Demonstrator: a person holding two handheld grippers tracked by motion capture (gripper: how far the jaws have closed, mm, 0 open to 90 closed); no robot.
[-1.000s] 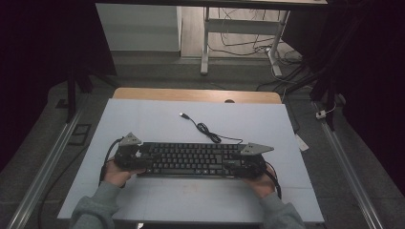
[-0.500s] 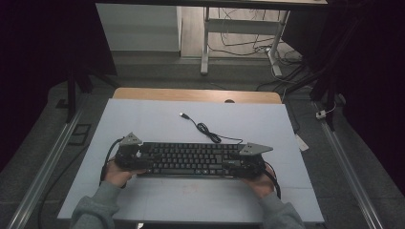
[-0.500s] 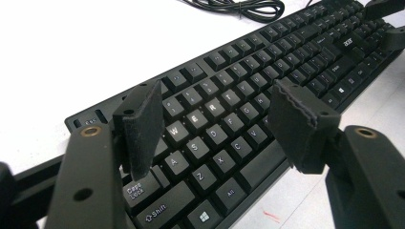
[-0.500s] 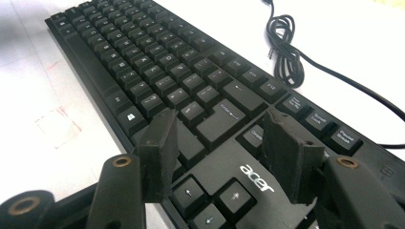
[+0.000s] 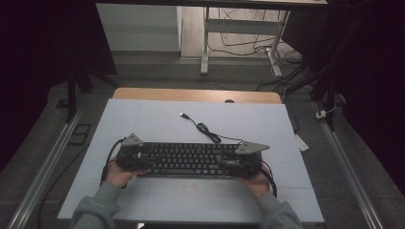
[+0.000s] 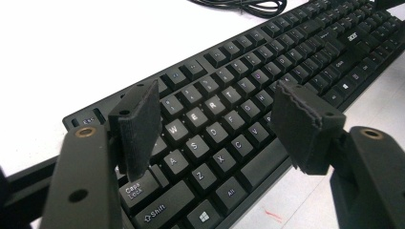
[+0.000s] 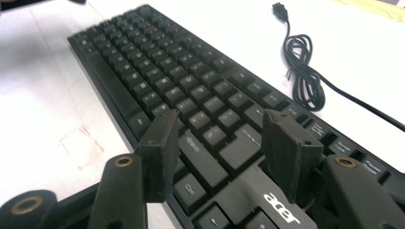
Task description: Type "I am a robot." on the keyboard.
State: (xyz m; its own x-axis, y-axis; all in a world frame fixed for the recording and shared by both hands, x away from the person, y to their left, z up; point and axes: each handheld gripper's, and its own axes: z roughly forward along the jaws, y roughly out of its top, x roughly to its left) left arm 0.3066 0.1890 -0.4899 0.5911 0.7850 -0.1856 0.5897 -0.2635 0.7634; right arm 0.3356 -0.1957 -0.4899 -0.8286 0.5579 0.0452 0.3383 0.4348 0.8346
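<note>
Hand-held gripper jaws stand apart at each end of the keyboard (image 5: 184,159), left (image 6: 215,124) and right (image 7: 219,143). Nothing has shifted, so your grasp isn't made.

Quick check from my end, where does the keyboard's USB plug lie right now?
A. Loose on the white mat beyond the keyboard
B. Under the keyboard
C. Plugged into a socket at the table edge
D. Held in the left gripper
A: the USB plug lies free on the white mat, past the keyboard, with its cable coiled between them.
</note>
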